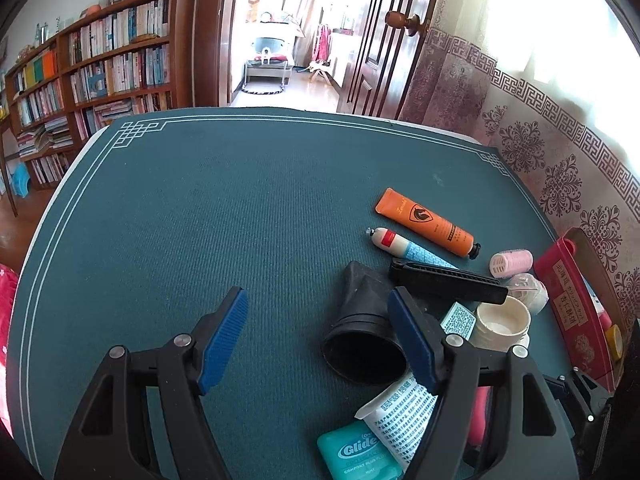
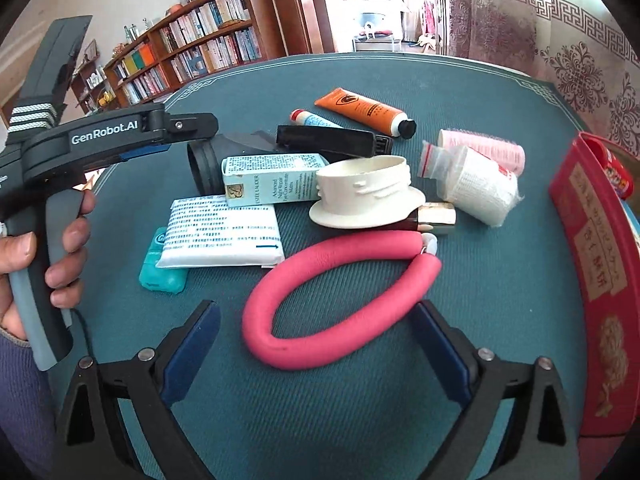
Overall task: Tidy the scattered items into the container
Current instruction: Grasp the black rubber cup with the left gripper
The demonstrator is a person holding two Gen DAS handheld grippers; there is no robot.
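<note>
My right gripper [image 2: 316,308] stands open low over the teal mat, with the near bend of a pink foam loop [image 2: 260,320] between its fingers; the pads do not press on it. My left gripper [image 1: 318,294] is open and holds nothing. A black nozzle [image 1: 364,332] lies just beside its right finger. Behind it lie a black comb [image 1: 444,280], an orange tube [image 1: 424,224], a pink roller [image 1: 512,262] and a cream lid [image 1: 500,324]. The red container [image 2: 592,240] stands at the right edge of the mat.
A white packet [image 2: 224,232], a teal floss box [image 2: 160,272], a pale blue carton [image 2: 272,184] and a bagged gauze roll [image 2: 480,188] crowd the heap. A hand [image 2: 60,248] grips the left tool's handle. The teal mat [image 1: 200,200] stretches bare to the left; a bookshelf stands behind.
</note>
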